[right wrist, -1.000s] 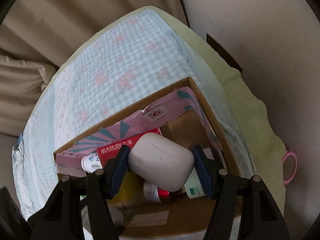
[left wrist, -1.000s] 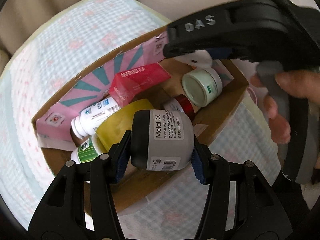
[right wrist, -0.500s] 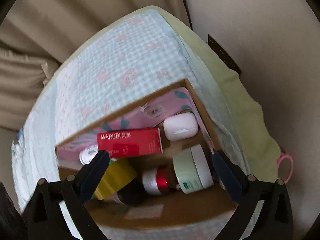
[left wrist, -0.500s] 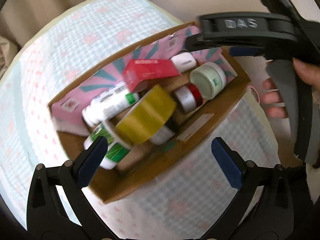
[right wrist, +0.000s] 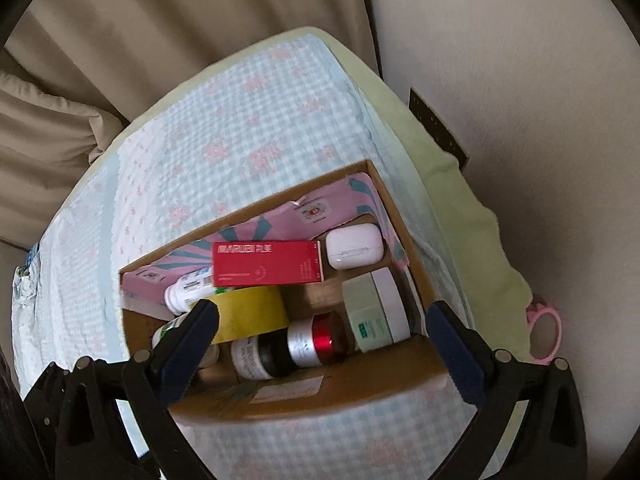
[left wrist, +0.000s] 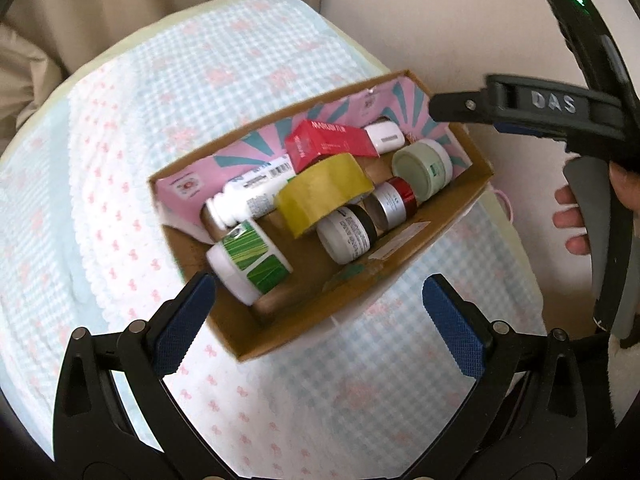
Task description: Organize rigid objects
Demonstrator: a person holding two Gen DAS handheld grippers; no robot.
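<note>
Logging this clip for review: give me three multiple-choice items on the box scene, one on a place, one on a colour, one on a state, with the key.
1. Where does the white earbud case lie?
A. in the cardboard box's far right corner
B. on the checked cloth
C. between the right tongs

2. What colour is the tape roll?
A. blue
B. yellow
C. black

3. How are the left tongs?
A. shut on a jar
B. shut on nothing
C. open, holding nothing

Key: 1 A, the case sits beside the red carton at the pink-lined wall. 2 B, the roll shows yellow in both views. 3 C, the blue pads stand wide apart with only cloth and box between them.
</note>
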